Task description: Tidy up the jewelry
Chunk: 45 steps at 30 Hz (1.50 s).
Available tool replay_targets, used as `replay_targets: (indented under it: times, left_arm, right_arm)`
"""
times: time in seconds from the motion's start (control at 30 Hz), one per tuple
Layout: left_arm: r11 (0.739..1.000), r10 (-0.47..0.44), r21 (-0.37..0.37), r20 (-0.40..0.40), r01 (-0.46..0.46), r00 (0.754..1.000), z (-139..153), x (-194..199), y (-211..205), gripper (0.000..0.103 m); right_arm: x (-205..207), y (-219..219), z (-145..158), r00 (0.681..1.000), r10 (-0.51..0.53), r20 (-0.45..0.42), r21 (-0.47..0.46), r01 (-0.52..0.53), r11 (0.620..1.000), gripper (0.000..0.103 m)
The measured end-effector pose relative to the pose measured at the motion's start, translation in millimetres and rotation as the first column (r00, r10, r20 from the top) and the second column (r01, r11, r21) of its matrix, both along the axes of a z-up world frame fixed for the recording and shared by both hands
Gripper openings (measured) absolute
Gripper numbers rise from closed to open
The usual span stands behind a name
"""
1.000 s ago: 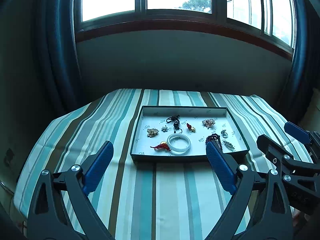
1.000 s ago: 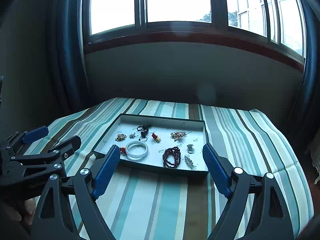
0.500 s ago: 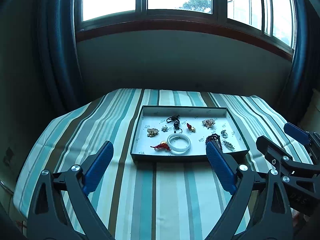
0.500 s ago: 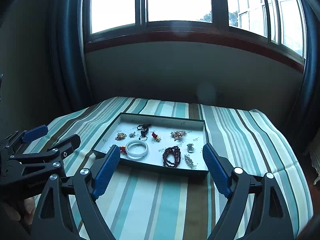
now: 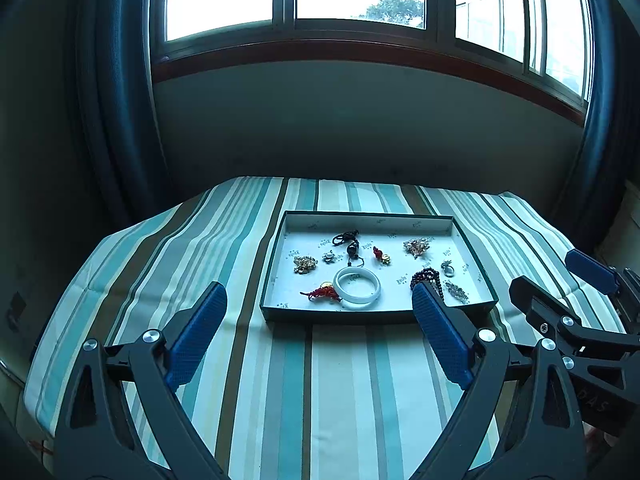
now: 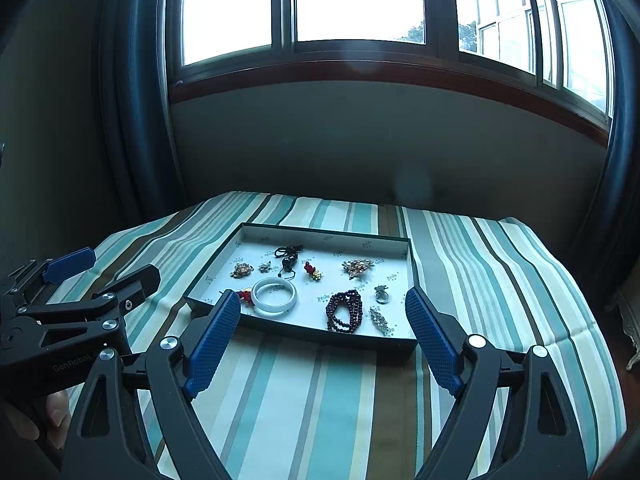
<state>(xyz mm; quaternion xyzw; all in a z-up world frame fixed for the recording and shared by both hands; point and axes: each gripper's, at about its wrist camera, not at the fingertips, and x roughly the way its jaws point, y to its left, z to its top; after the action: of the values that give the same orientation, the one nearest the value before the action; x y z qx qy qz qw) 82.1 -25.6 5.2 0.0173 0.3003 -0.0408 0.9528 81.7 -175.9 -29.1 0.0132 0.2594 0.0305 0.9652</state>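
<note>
Left wrist: left gripper (image 5: 318, 322) spread wide before tray (image 5: 376, 315); right gripper (image 6: 322, 326) likewise apart.

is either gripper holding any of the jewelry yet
No. The left gripper and right gripper are both open and empty, short of the tray; the jewelry lies inside it.

In the left wrist view a blue finger (image 5: 436, 340) covered the beaded bracelet's (image 5: 427, 277) near half. In the right wrist view the other finger (image 6: 212, 340) hid most of the red charm (image 6: 245, 295), at nine o'clock of the white bangle (image 6: 275, 296). The small brooches (image 6: 241, 270) were too tiny to identify.
</note>
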Motion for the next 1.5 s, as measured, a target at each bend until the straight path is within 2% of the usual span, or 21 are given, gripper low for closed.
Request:
replay_targets:
  times: [0.53, 0.63, 0.7, 0.9, 1.2, 1.33, 1.5]
  left_arm:
    - [1.0, 0.004, 0.01, 0.021, -0.004, 1.0, 2, -4, -6, 0.094]
    - [1.0, 0.001, -0.008, 0.018, -0.001, 1.0, 1, -3, -4, 0.094]
    - [1.0, 0.003, -0.021, 0.022, -0.003, 1.0, 1, -3, -2, 0.1]
    - [1.0, 0.008, -0.018, 0.022, -0.007, 1.0, -3, 2, 1, 0.101]
    - [0.998, 0.002, -0.055, -0.001, -0.002, 1.0, -17, 13, 13, 0.101]
    - [0.998, 0.055, -0.043, 0.023, -0.054, 0.998, -19, 18, 21, 0.101]
    - [0.994, 0.098, -0.048, -0.023, -0.099, 0.995, -31, 34, 37, 0.101]
  right_arm:
    - [-2, -1, 0, 1.0, 0.004, 0.0, -0.003, -0.004, 1.0, 0.083]
    - [-2, -2, 1, 1.0, 0.004, 0.001, -0.005, -0.004, 1.0, 0.083]
    - [-2, -3, 1, 1.0, 0.003, 0.001, -0.006, -0.003, 1.0, 0.083]
    - [0, -5, -3, 1.0, 0.003, -0.014, -0.01, -0.003, 1.0, 0.083]
    - [6, -5, -13, 0.999, 0.003, -0.045, -0.015, -0.003, 1.0, 0.083]
    - [10, -8, -17, 0.998, -0.004, -0.059, -0.016, 0.003, 1.0, 0.083]
    - [18, -15, -23, 0.997, -0.019, -0.075, -0.016, 0.017, 1.0, 0.083]
